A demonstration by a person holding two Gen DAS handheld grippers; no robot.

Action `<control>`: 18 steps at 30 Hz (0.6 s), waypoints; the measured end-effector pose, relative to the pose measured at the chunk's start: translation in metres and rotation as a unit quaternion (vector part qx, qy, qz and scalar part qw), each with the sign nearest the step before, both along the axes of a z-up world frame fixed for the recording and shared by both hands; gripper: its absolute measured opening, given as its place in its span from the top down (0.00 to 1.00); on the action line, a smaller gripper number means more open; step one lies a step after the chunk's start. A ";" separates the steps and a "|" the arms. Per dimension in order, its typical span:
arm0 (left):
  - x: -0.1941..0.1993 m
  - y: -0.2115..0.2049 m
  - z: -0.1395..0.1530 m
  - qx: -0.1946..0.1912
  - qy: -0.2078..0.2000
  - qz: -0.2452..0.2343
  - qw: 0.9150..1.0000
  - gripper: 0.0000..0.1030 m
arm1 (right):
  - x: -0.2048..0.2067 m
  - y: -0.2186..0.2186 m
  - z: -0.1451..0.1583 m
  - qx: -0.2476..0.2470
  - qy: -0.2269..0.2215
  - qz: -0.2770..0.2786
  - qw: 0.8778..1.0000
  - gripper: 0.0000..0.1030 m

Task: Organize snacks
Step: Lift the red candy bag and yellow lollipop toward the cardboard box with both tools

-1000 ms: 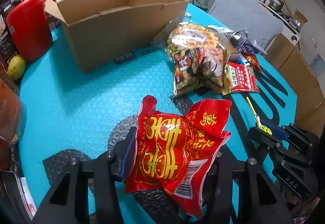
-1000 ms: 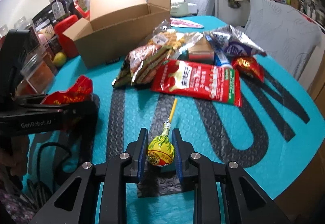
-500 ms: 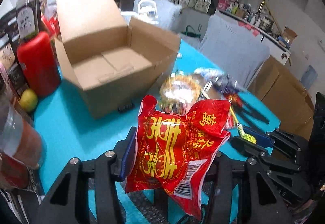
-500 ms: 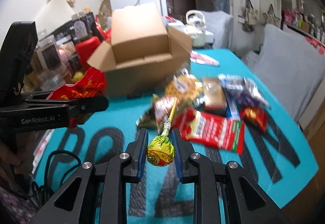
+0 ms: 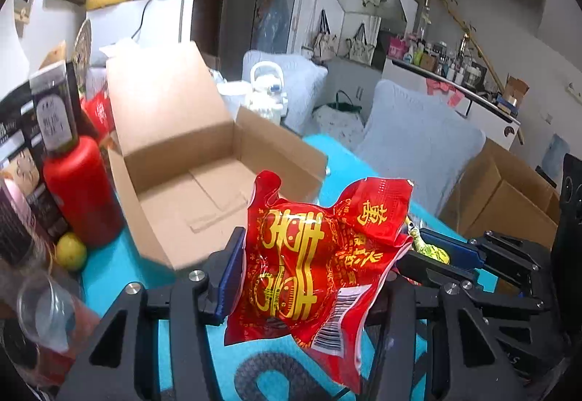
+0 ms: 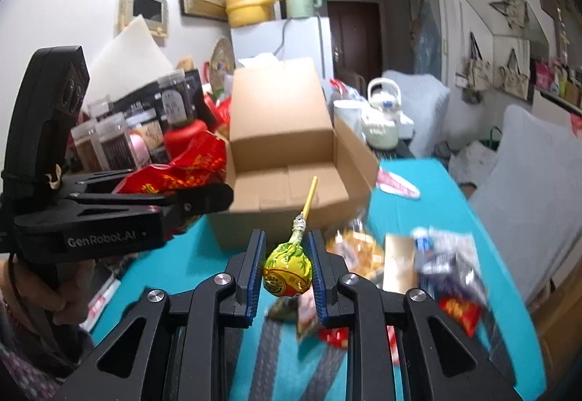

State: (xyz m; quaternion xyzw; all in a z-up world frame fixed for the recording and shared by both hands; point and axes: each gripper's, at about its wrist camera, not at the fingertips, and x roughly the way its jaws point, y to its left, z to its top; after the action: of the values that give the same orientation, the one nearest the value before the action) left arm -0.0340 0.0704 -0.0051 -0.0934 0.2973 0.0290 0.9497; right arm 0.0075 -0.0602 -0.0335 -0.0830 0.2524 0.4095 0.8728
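My left gripper (image 5: 313,273) is shut on a red snack packet (image 5: 320,255) with gold characters, held up in the air in front of the open cardboard box (image 5: 203,190). From the right wrist view the same packet (image 6: 182,171) shows at the left, pinched in the left gripper (image 6: 203,197). My right gripper (image 6: 287,266) is shut on a yellow-green wrapped lollipop (image 6: 287,268), its yellow stick pointing toward the box (image 6: 291,182). The box is empty inside, with its flaps up. The lollipop (image 5: 431,250) peeks out behind the packet in the left wrist view.
A pile of snack packets (image 6: 429,266) lies on the turquoise table mat (image 6: 429,208) to the right. A red bottle (image 5: 80,190), jars and a lemon (image 5: 71,251) crowd the box's left side. A white kettle (image 6: 382,124) and grey chairs (image 5: 414,131) stand beyond.
Both grippers have risen from the table with their snacks and tilted up toward the box; the box's inside has come into view and the snack pile has dropped lower.
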 end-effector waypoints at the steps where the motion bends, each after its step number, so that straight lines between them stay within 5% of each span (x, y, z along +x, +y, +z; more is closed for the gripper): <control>1: 0.004 0.002 0.005 0.002 -0.006 0.002 1.000 0.52 | 0.004 0.004 0.005 0.004 -0.005 0.005 1.000 0.77; 18: 0.065 0.050 0.039 0.017 -0.078 0.059 0.995 0.52 | 0.075 0.065 0.042 0.031 -0.062 0.042 0.997 0.77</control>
State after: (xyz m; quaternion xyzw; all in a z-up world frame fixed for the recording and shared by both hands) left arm 0.0307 0.1204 0.0338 -0.0962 0.2158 0.0824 0.9682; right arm 0.0829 0.0053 0.0082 -0.0913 0.1814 0.4472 0.8711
